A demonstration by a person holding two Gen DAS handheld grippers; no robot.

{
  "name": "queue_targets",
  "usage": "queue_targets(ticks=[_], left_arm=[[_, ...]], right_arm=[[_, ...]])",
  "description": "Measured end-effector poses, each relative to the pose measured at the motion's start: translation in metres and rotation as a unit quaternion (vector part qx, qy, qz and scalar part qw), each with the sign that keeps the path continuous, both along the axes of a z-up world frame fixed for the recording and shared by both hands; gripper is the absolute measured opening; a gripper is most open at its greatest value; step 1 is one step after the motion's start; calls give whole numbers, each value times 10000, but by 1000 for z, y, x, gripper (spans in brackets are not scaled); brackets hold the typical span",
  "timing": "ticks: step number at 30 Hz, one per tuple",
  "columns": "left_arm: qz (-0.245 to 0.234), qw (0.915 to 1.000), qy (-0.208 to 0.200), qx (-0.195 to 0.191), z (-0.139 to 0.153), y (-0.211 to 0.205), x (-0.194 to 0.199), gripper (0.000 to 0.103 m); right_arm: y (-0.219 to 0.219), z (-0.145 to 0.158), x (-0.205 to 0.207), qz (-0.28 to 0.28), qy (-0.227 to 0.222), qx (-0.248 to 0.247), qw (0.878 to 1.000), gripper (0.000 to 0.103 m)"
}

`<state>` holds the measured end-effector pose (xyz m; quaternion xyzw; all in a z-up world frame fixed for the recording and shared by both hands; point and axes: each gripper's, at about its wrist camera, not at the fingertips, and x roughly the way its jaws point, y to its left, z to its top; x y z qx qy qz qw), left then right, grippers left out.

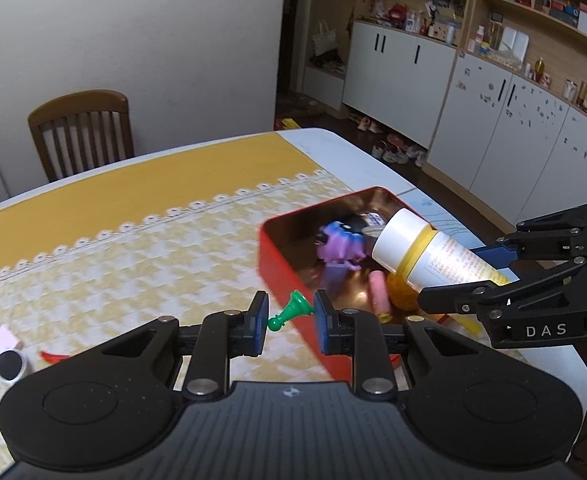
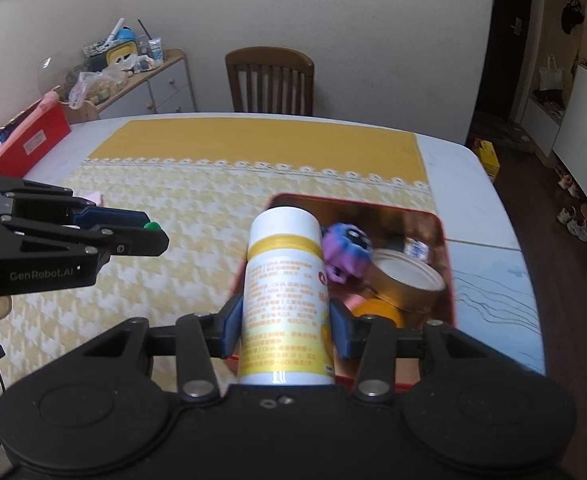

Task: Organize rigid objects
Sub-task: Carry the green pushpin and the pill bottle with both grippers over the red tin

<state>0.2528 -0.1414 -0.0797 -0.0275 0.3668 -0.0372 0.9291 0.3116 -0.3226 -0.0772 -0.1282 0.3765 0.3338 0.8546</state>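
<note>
At the far left of the left wrist view a small white object with a black round face (image 1: 10,365) sits on the yellow-and-white patterned tablecloth (image 1: 133,264), with a pale pink block (image 1: 3,338) touching it behind and a red sliver (image 1: 53,357) just beside it. Next comes the left gripper (image 1: 290,316), its blue pads (image 1: 260,320) closed narrowly on a green chess-pawn-like piece (image 1: 291,309), which lies tilted across the gap, base toward the right pad and round head toward the left one. It hangs just beside the near-left wall of the red tin (image 1: 281,280), an open rectangular box with a shiny gold inside. In the tin lie a purple toy figure (image 1: 339,246), a pink cylinder (image 1: 379,292), an orange-yellow item (image 1: 399,290) and, in the right wrist view, a round gold-rimmed lid or can (image 2: 407,278) (which of the two is hard to say through the blur). Further right, the right gripper (image 2: 285,328) is clamped on a white bottle with yellow bands (image 2: 283,292), fingers (image 2: 231,326) pressed on both sides of its printed label. The bottle lies tilted over the tin's near edge, white cap pointing in above the contents, close to the purple toy. The left gripper shows at the left edge of this view, the green piece (image 2: 152,225) peeking from its tip.
</note>
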Motion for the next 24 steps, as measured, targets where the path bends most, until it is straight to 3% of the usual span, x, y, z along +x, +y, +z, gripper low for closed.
queue_targets(ticks=[13, 24], left_arm=[[-317, 9981, 526, 39, -25, -58, 52, 23], [-244, 9936, 1056, 304, -58, -75, 90, 23]], right_arm=[[-44, -9, 38, -430, -104, -115, 9990, 44], [-49, -26, 50, -325, -17, -201, 9993, 44]])
